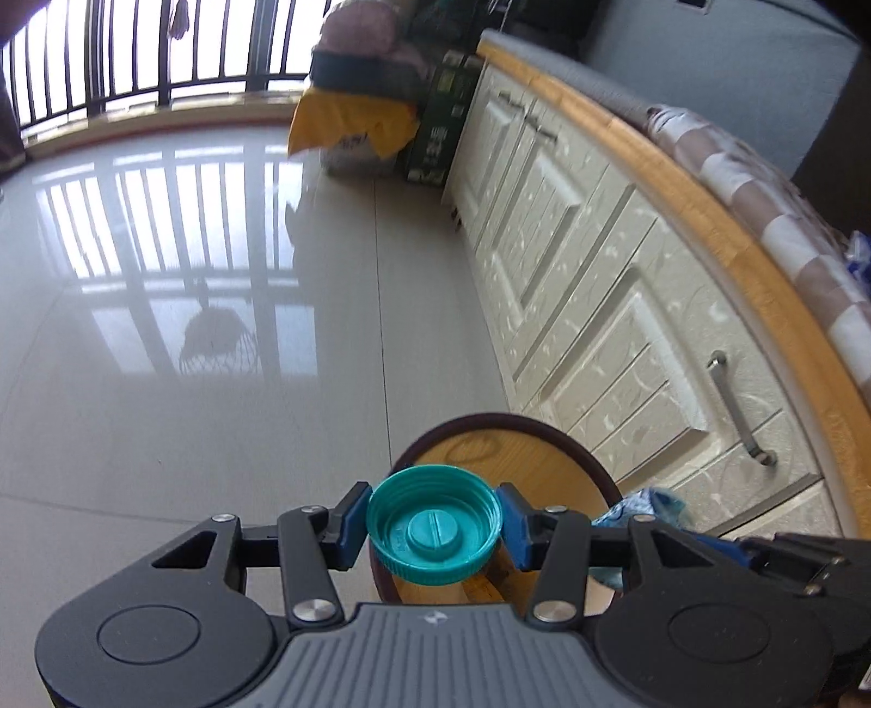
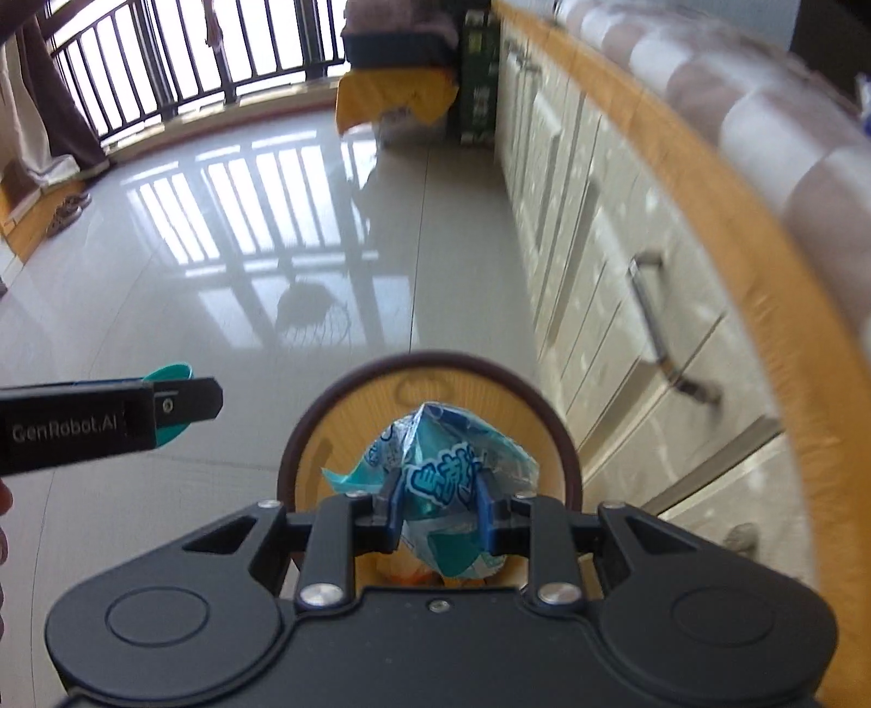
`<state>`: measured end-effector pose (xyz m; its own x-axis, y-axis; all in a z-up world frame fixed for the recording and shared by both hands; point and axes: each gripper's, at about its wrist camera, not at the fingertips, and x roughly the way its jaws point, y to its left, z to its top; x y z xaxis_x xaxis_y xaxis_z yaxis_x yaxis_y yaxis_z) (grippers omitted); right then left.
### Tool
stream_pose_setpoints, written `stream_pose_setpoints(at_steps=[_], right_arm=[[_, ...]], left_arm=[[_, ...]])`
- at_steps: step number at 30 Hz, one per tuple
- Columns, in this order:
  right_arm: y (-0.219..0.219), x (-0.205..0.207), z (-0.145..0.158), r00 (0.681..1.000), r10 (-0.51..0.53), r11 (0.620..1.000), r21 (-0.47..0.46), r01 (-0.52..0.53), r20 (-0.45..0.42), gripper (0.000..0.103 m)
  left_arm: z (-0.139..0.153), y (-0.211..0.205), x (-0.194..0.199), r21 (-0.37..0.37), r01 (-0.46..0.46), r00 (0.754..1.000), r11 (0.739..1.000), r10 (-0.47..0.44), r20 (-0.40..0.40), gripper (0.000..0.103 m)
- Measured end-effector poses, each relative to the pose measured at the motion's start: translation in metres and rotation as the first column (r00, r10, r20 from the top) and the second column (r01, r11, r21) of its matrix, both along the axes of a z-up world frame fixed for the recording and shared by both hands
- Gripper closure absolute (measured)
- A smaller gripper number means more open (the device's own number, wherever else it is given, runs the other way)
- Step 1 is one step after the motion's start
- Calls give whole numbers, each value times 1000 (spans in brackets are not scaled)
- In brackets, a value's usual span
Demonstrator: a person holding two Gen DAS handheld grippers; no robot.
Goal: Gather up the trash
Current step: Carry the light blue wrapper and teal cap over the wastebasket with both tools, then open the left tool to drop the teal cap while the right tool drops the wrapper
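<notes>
My left gripper (image 1: pixel 434 525) is shut on a teal bottle cap (image 1: pixel 434 531), its hollow side toward the camera, blue pads pressing both sides of its rim. Below it stands a round wooden bin (image 1: pixel 517 452) with a dark rim. My right gripper (image 2: pixel 440 504) is shut on a crumpled blue-and-white plastic wrapper (image 2: pixel 441 463), held right over the same round bin (image 2: pixel 348 430). In the right wrist view the left gripper (image 2: pixel 163 406) shows at the left with the teal cap (image 2: pixel 169 374) peeking out. The wrapper (image 1: pixel 648 504) also shows at the right in the left wrist view.
A white cabinet front (image 1: pixel 571 283) with metal handles (image 1: pixel 735 406) runs along the right under a wooden counter edge (image 1: pixel 707 201). Glossy grey floor tiles (image 1: pixel 190 337) spread to the left. A yellow-draped stack (image 1: pixel 348 120) and a green box (image 1: pixel 435 130) stand by the balcony railing (image 1: pixel 136 49).
</notes>
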<state>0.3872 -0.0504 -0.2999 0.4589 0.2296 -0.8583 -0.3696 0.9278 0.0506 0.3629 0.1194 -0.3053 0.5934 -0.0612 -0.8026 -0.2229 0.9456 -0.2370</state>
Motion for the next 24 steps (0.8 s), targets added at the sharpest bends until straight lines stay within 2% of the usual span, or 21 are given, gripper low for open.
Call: stream_pose_setpoints(at_steps=[7, 15, 18, 24], right_arm=[[8, 25, -44, 990, 40, 999, -18, -43, -138, 75], [14, 43, -93, 957, 83, 991, -77, -108, -277, 75], [18, 47, -106, 946, 95, 986, -100, -132, -310, 75], [21, 50, -118, 930, 110, 980, -116, -160, -352, 73]], left_arm=[[-39, 2, 40, -91, -13, 997, 996, 7, -71, 53], [-81, -2, 73, -157, -22, 988, 987, -3, -157, 53], [-99, -3, 82, -182, -43, 981, 982, 7, -193, 53], [-124, 1, 92, -251, -127, 974, 960, 72, -216, 53]])
